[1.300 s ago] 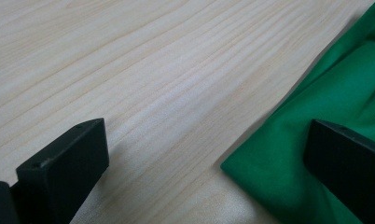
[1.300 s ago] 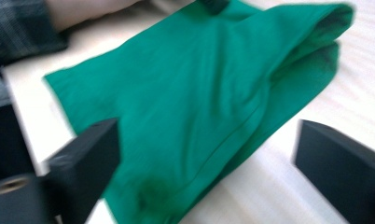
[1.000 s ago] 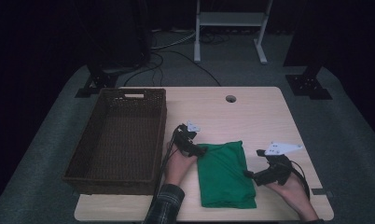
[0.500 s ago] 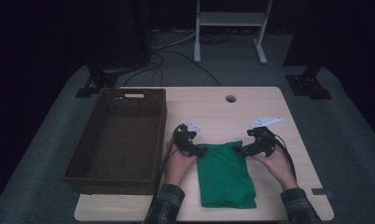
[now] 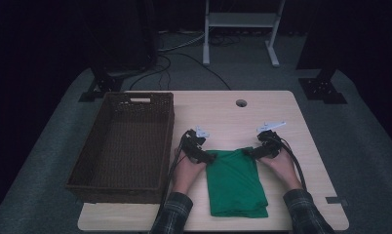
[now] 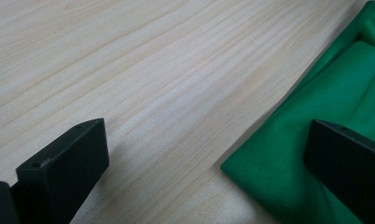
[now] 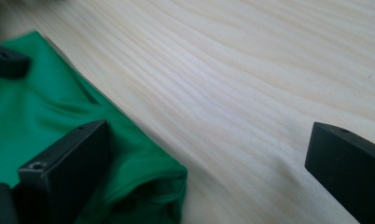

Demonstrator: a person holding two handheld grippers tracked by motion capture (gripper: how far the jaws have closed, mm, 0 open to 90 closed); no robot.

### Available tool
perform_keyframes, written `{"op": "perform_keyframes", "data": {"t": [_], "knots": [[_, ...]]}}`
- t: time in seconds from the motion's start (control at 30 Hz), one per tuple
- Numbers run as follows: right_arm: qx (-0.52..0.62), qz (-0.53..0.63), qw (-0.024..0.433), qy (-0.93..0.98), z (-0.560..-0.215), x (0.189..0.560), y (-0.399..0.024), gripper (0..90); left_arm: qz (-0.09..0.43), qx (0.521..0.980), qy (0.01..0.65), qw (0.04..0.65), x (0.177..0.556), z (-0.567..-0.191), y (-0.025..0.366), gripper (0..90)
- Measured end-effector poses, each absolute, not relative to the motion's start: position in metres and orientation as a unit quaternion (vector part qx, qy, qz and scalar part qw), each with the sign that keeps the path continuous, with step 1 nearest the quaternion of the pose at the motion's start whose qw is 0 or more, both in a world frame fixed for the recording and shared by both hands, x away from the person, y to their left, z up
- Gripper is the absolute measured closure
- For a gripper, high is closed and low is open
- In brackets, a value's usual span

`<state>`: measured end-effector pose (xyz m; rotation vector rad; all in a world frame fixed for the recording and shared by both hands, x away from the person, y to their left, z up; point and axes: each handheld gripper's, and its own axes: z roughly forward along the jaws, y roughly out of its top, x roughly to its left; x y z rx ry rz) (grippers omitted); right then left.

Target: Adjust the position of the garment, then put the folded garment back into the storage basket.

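Pale wooden table (image 5: 282,112), green cloth (image 5: 235,183) corners between spread jaws.

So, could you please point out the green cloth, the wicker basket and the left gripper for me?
green cloth (image 5: 235,183), high view, middle of the folded fabric.
wicker basket (image 5: 167,141), high view, right wall.
left gripper (image 6: 206,163), left gripper view, midway between its open jaws.

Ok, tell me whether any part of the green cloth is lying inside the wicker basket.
No: the green cloth lies folded on the table, apart from the wicker basket to its left.
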<state>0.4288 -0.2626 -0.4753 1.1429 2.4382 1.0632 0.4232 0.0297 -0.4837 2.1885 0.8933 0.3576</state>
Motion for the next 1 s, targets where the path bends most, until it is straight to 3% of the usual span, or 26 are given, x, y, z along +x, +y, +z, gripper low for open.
{"op": "perform_keyframes", "data": {"t": [0.23, 0.7, 1.0], "knots": [[0.367, 0.387, 0.106, 0.839, -0.485, 0.432, -0.273, 0.0, 0.141, 0.85, 0.35, 0.367, 0.425, -0.484, 0.03, 0.0], [0.365, 0.385, 0.113, 0.84, -0.486, 0.437, -0.269, 0.0, 0.141, 0.849, 0.353, 0.366, 0.441, -0.483, 0.032, 0.0], [0.369, 0.385, 0.113, 0.838, -0.486, 0.438, -0.269, 0.0, 0.145, 0.838, 0.342, 0.401, 0.432, -0.481, 0.036, 0.0]]}}
